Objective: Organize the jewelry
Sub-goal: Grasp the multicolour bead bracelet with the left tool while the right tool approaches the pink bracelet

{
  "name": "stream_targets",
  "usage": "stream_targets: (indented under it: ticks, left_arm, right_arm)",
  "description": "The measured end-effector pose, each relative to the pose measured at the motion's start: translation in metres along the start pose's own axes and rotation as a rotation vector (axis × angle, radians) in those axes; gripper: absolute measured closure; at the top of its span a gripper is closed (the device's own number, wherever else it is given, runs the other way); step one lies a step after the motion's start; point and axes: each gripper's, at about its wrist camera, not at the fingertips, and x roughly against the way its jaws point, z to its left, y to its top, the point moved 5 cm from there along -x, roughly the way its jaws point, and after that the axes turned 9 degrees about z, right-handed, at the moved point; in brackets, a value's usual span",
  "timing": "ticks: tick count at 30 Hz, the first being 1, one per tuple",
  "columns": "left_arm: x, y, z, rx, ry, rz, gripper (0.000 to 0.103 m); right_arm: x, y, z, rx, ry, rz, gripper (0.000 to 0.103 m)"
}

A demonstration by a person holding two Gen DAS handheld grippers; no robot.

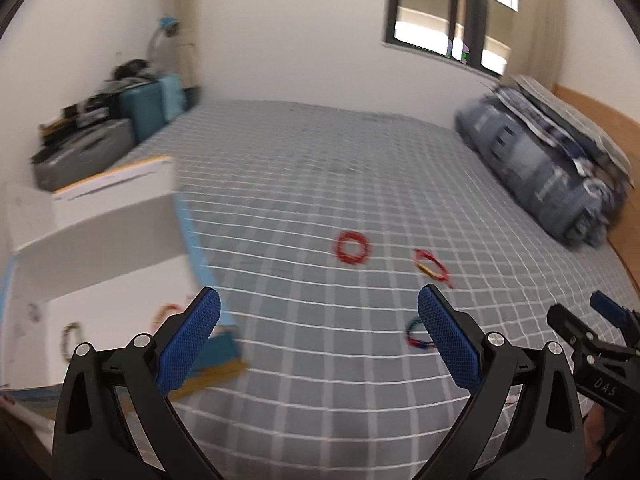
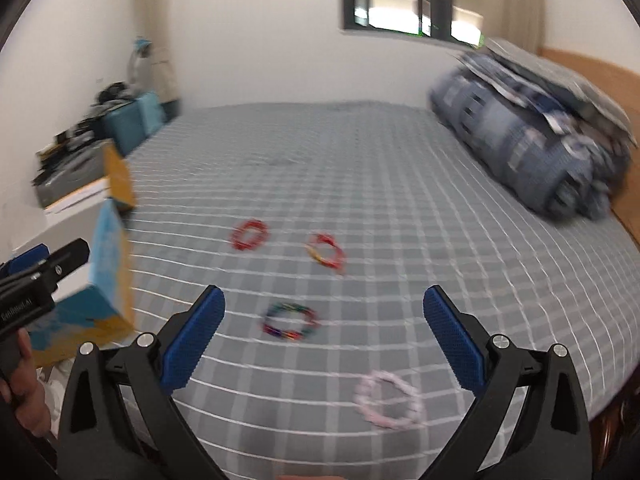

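Several bead bracelets lie on the grey checked bed: a red bracelet (image 1: 352,248) (image 2: 249,234), a red-and-yellow bracelet (image 1: 432,266) (image 2: 326,253), a multicoloured bracelet (image 2: 290,321) (image 1: 416,334) and a pale pink bracelet (image 2: 388,400). An open white box (image 1: 100,240) with blue and yellow sides stands at the left; bracelets (image 1: 71,338) lie inside it. My left gripper (image 1: 318,300) is open and empty above the sheet beside the box. My right gripper (image 2: 324,300) is open and empty, with the multicoloured bracelet below it.
A folded blue quilt (image 1: 548,168) (image 2: 532,140) lies at the bed's right side by a wooden headboard (image 2: 592,68). Suitcases (image 1: 148,108) and clutter stand past the bed's far left corner. A window (image 1: 452,12) is in the back wall. A hand (image 2: 24,392) holds the left gripper.
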Motion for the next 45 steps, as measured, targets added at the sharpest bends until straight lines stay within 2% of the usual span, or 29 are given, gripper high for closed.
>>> stream_targets:
  ticks: [5,11,13,16,21,28,32,34,36,43,44,45]
  left_arm:
    - [-0.053,-0.004,-0.054,-0.071,-0.050,0.058,0.006]
    - [-0.113,-0.015,-0.087,-0.127,-0.098,0.148,0.006]
    - [-0.134,-0.021,-0.090,-0.134,-0.103,0.179,0.006]
    - [-0.161,-0.033,-0.091,-0.141,-0.093,0.212,0.006]
    - [-0.193,-0.050,-0.092,-0.137,-0.108,0.273,0.007]
    - [-0.212,-0.058,-0.089,-0.134,-0.095,0.304,0.009]
    - [-0.214,-0.060,-0.088,-0.139,-0.085,0.315,0.011]
    - [-0.214,-0.060,-0.088,-0.143,-0.066,0.315,0.015]
    - [-0.212,-0.061,-0.086,-0.143,-0.046,0.306,0.029]
    - [-0.205,-0.062,-0.088,-0.176,-0.043,0.294,0.066]
    - [-0.204,-0.062,-0.087,-0.174,-0.037,0.294,0.081]
    - [-0.204,-0.061,-0.085,-0.174,-0.024,0.295,0.089]
  right_arm:
    - [-0.036,-0.024,-0.046,-0.067,-0.020,0.078,0.007]
    - [-0.081,-0.062,-0.069,-0.072,-0.036,0.179,0.007]
    - [-0.092,-0.074,-0.074,-0.073,-0.026,0.195,0.007]
    - [-0.108,-0.090,-0.079,-0.040,-0.056,0.232,0.007]
    - [-0.124,-0.103,-0.085,-0.034,-0.074,0.286,0.007]
    - [-0.133,-0.107,-0.080,-0.003,-0.128,0.298,0.007]
    - [-0.133,-0.108,-0.080,-0.003,-0.130,0.299,0.008]
    - [-0.133,-0.108,-0.079,-0.004,-0.125,0.304,0.011]
    - [-0.133,-0.107,-0.076,0.011,-0.121,0.307,0.018]
    - [-0.129,-0.108,-0.060,0.068,-0.098,0.296,0.062]
    - [-0.128,-0.108,-0.059,0.070,-0.104,0.294,0.075]
    - [-0.127,-0.108,-0.059,0.064,-0.111,0.289,0.079]
